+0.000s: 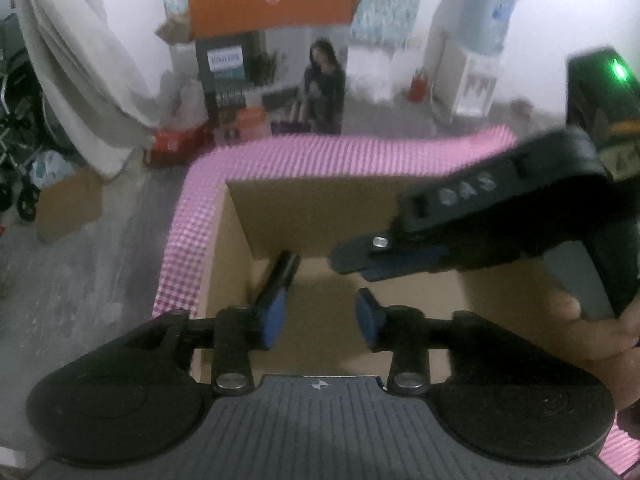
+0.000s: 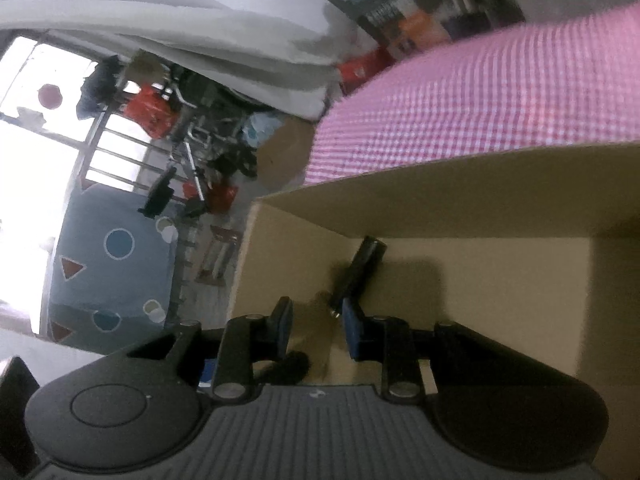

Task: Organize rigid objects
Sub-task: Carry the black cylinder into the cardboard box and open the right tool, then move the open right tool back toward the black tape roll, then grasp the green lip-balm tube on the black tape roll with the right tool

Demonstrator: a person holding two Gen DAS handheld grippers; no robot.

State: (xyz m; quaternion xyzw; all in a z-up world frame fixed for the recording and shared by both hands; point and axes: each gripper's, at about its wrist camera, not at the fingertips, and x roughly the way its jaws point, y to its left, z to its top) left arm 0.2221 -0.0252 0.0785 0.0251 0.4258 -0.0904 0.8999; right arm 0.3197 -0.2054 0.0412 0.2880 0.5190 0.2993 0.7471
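One dark cylinder [image 2: 358, 270] lies on the floor of the cardboard box [image 2: 460, 216], near the corner by the far wall, its long axis slanting from near-left up to far-right in my right view. Both my left gripper [image 1: 320, 316] and right gripper [image 2: 318, 326] hang over the box with jaws spread, holding nothing. My left blue pad [image 1: 272, 316] hides the cylinder's near end, and blur keeps me from making out its details.

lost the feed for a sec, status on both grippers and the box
Left gripper open, empty, over cardboard box. Right gripper open, empty, inside it. Black cylinder lies on the box floor near a corner. Nothing blocking it.
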